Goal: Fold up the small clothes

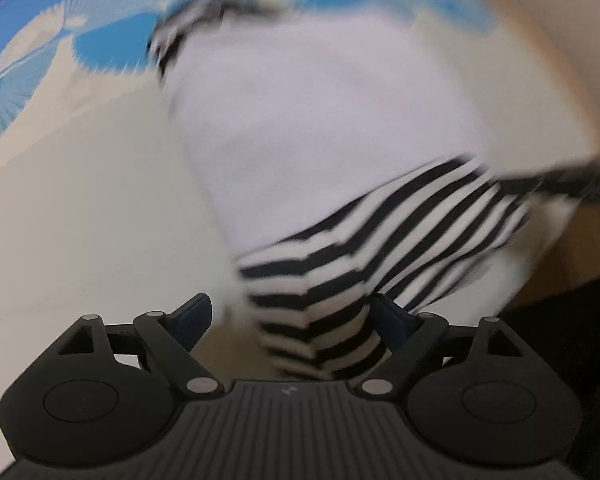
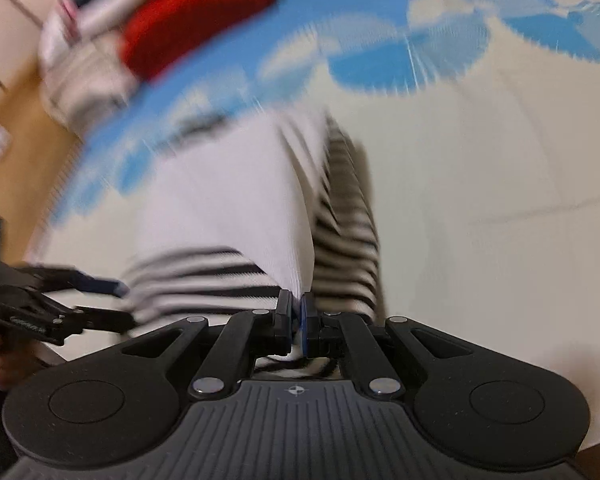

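Lots of bare cream cloth at the right of the right wrist view, blue-patterned border running along the top. The shirt, white with black-and-white striped sleeves, fills mid-frame, all blurry. Right tongs are pinched together on its hem. Left tongs are spread apart, a striped sleeve sitting between them.

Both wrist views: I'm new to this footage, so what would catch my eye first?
The white garment with black-striped sleeves fills the middle, over a cream and blue cloth. The right gripper is shut on its striped edge; the left gripper stands open around a sleeve. A red item lies top left, blurred.
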`<move>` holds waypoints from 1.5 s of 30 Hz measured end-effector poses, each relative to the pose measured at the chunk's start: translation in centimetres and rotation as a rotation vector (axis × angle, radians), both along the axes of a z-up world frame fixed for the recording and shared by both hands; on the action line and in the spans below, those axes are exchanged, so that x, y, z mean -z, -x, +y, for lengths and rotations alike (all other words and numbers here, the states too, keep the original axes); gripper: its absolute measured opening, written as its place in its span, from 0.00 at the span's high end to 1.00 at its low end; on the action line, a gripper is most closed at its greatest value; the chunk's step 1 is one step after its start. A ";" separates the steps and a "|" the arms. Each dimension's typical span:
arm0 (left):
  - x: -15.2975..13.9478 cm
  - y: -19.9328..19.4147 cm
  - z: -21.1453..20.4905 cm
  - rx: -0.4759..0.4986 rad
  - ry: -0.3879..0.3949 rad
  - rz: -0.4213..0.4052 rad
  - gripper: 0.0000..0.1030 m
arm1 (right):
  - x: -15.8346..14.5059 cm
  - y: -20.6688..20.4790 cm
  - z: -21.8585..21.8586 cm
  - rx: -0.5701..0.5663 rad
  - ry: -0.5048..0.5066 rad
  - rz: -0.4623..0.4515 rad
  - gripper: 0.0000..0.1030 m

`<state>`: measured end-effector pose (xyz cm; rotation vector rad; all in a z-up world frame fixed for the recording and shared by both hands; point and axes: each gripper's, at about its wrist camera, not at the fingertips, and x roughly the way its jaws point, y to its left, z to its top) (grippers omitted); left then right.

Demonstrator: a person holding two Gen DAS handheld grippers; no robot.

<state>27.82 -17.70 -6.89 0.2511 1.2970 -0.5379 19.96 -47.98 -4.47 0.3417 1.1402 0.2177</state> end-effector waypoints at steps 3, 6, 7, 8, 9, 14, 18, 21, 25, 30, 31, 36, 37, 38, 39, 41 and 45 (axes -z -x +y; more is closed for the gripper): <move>0.6 0.5 -0.7 0.050 -0.029 -0.001 0.13 | 1.5 -1.0 2.3 -0.054 0.107 0.042 0.97; -0.3 -0.1 -0.1 0.057 0.036 0.014 0.14 | 1.8 -1.6 3.7 -0.072 0.178 0.051 0.97; -1.0 -0.8 0.6 0.021 0.089 0.010 0.14 | 1.8 -1.6 3.7 -0.063 0.178 0.051 0.96; -1.6 -1.5 1.4 -0.021 0.137 0.004 0.14 | 1.9 -1.9 3.5 -0.052 0.176 0.049 0.96; -2.2 -2.6 2.5 -0.079 0.188 -0.004 0.13 | 1.6 -1.8 3.1 -0.033 0.169 0.039 0.93; -2.3 -6.7 5.7 -0.377 0.330 -0.012 0.12 | -1.3 -0.5 0.6 0.063 0.072 -0.116 0.66; -0.7 -9.1 5.8 -0.482 0.393 0.040 0.12 | -1.0 -0.5 0.5 0.042 0.010 -0.106 0.38; 1.3 -11.1 5.9 -0.534 0.417 0.094 0.11 | 1.0 -1.7 2.2 -0.020 0.112 -0.003 0.37; 3.8 -12.8 5.3 -0.565 0.442 0.160 0.11 | 2.1 -2.6 2.9 -0.020 0.145 0.048 0.36; 4.0 -14.0 4.9 -0.514 0.455 0.118 0.45 | 2.3 -3.9 3.7 0.019 0.079 0.058 0.77; 3.6 -14.0 5.3 -0.515 0.463 0.114 0.59 | 2.0 -3.9 4.0 0.027 0.086 0.042 0.84; -2.8 -12.9 7.2 -0.442 0.374 -0.149 0.65 | 0.0 -4.8 5.4 0.102 -0.019 -0.064 0.93; -3.8 -12.8 8.1 -0.449 0.367 -0.199 0.65 | -0.5 -5.0 6.2 0.098 -0.033 -0.097 0.93; -4.6 -12.8 9.4 -0.469 0.368 -0.235 0.63 | -0.8 -5.2 7.0 0.091 -0.043 -0.119 0.94; -5.0 -13.0 10.7 -0.496 0.367 -0.254 0.61 | -0.8 -5.4 8.1 0.082 -0.053 -0.133 0.94; -5.6 -13.1 13.2 -0.558 0.349 -0.301 0.52 | -0.8 -5.9 10.6 0.053 -0.045 -0.153 0.94; -7.8 -11.9 17.1 -0.617 0.289 -0.438 0.36 | -0.3 -7.1 14.3 0.021 0.005 -0.162 0.94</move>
